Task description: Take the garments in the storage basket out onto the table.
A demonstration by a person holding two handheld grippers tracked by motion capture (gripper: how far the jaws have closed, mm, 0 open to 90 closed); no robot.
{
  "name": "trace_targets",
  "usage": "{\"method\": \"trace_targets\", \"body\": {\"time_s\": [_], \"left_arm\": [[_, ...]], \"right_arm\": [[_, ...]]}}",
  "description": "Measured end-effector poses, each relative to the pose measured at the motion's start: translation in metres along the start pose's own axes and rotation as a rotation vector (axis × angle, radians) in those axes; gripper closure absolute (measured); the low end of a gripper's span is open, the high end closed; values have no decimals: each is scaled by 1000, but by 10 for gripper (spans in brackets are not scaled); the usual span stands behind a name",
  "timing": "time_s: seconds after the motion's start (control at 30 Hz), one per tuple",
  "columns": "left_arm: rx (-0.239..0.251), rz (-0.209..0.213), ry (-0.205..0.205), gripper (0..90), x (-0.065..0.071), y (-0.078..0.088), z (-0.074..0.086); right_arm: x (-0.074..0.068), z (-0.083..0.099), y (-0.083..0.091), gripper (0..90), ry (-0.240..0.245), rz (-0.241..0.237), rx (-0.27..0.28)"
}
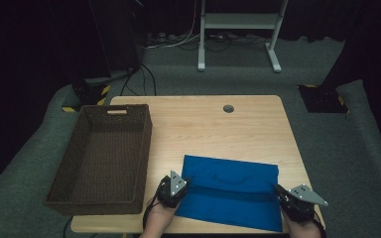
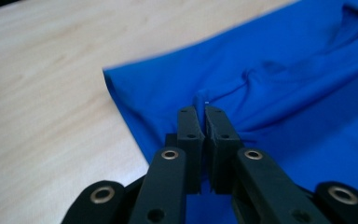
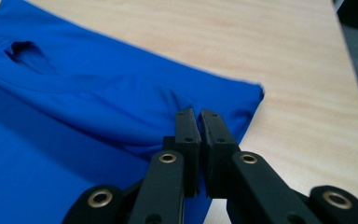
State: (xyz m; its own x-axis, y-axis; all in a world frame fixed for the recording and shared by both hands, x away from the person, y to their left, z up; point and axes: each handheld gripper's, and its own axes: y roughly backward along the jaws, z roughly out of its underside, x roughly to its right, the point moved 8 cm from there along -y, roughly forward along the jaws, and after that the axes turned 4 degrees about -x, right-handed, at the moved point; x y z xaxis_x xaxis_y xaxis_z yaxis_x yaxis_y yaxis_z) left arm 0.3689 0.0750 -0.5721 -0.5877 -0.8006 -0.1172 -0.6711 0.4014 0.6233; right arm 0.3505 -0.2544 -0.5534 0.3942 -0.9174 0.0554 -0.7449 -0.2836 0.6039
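Cloth (image 1: 228,191) folds hide their lower layers from us on the table (image 1: 203,124). We see the left hand-held gripper (image 2: 199,111) and right hand-held gripper (image 3: 195,113) each pinching a blue fold; no writing is legible.

bare tabletop (image 1: 213,126) open beyond the blue cloth (image 1: 230,191), wicker basket (image 1: 101,158) walling the left

- Table (image 1: 203,124): carries the basket and the cloth; a hole (image 1: 228,108) sits near its far edge.
- Basket (image 1: 64,198): stands on the left part of the table, reaching from far edge to near edge.
- Cloth (image 1: 228,191): lies flat on the near right part, just right of the basket.
- Left claw (image 1: 184,184): at the cloth's left edge.
- Right claw (image 1: 278,188): at the cloth's right edge.
- Stand (image 1: 238,22): on the floor behind the table.
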Motion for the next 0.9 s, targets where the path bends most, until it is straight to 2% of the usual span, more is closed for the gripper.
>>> {"method": "trace_targets", "body": {"time_s": [0.1,0.23,0.37,0.6,0.8,0.9], "left_arm": [[-35,-11,-21,848,3,-3,9],[-53,-30,-43,834,5,-6,12],[-52,-1,1,796,4,-8,14],[-55,15,67,691,-1,-8,15],[-54,-9,47,673,0,-8,15],[-54,-7,52,672,0,-8,15]], "right_arm": [[-3,10,-2,864,39,17,-40],[-4,20,-7,863,56,34,-87],[-4,28,-14,861,76,46,-119],[0,32,-14,860,31,8,-91],[-1,33,-14,860,38,14,-81],[-1,33,-14,860,36,10,-79]]}}
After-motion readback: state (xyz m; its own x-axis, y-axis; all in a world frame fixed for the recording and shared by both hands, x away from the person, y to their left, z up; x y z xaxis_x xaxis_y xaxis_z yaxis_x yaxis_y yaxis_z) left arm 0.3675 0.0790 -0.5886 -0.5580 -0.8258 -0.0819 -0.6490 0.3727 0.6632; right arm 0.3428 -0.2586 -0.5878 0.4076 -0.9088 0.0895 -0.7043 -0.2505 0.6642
